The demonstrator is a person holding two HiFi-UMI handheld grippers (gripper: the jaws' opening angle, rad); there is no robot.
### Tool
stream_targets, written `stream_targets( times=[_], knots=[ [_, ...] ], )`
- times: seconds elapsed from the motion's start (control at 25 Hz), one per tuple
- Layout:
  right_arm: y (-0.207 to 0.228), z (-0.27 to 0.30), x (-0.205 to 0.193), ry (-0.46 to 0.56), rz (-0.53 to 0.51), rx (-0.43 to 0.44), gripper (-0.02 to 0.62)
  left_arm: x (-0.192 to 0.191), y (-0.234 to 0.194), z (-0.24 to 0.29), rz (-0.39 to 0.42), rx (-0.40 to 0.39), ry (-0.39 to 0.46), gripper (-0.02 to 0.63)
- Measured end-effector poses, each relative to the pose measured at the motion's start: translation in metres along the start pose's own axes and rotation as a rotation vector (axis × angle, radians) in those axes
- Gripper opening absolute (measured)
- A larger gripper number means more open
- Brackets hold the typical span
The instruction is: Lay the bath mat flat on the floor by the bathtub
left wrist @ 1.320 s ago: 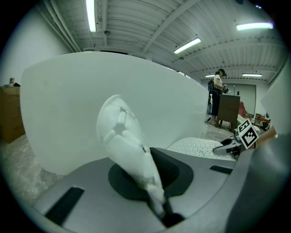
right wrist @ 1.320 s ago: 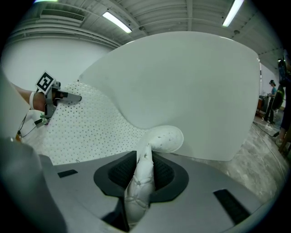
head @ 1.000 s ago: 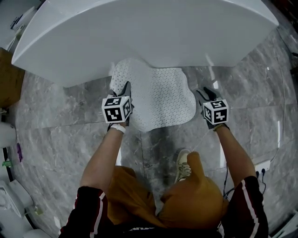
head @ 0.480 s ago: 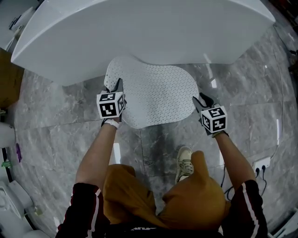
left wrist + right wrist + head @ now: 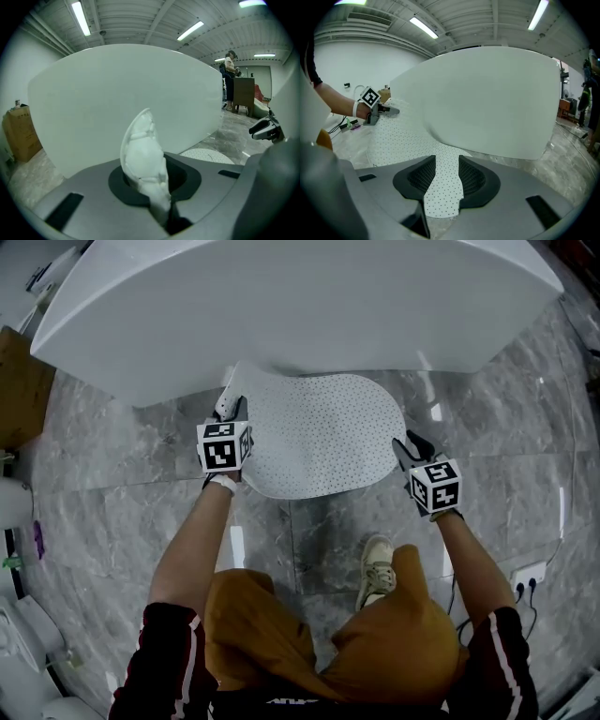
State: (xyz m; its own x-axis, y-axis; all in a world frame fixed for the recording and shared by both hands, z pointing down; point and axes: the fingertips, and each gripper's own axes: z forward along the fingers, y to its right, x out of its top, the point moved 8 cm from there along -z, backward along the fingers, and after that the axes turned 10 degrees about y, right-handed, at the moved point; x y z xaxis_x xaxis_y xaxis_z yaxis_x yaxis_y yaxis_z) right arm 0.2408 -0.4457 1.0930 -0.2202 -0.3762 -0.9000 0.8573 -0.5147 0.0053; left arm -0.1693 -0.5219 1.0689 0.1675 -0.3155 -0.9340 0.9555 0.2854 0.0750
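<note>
The white dotted bath mat [image 5: 319,432] lies spread on the grey marble floor against the white bathtub [image 5: 300,306]. My left gripper [image 5: 232,405] is at the mat's far left corner by the tub. That corner [image 5: 143,150] stands curled up between its jaws [image 5: 157,187]. They have just been opening, and a dark gap shows beside the mat. My right gripper [image 5: 410,442] is at the mat's right edge. Its jaws [image 5: 442,176] stand apart over a flat tongue of mat [image 5: 440,192].
A brown cardboard box [image 5: 23,390] stands left of the tub. The person's shoe [image 5: 378,568] is on the floor just behind the mat. Cables and a socket strip [image 5: 525,573] lie at the right. Another person [image 5: 229,79] stands far off by a brown cabinet.
The crumpled mat has been drawn out wider and now lies flatter. My left gripper carried its corner left and toward the tub. My right gripper shifted slightly back along the right edge.
</note>
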Motion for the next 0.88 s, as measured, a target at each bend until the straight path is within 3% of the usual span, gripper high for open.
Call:
stream_targets(
  times=[0.4,0.6,0.72,0.88],
  knots=[
    [-0.005,-0.005,0.001,-0.010,-0.007,0.002,0.172,0.001,-0.038,0.011,0.061,0.029,-0.007,0.038],
    [-0.006,-0.008,-0.001,-0.007,-0.006,-0.001,0.172,-0.019,-0.058,0.006,0.025,0.086,-0.071,0.187],
    [-0.006,-0.008,-0.003,-0.015,-0.002,0.000,0.172,-0.022,-0.087,-0.009,-0.010,0.166,-0.065,0.192],
    [-0.011,-0.003,-0.002,-0.012,0.002,0.010,0.172,-0.020,-0.113,-0.034,-0.014,0.203,-0.046,0.190]
  ],
)
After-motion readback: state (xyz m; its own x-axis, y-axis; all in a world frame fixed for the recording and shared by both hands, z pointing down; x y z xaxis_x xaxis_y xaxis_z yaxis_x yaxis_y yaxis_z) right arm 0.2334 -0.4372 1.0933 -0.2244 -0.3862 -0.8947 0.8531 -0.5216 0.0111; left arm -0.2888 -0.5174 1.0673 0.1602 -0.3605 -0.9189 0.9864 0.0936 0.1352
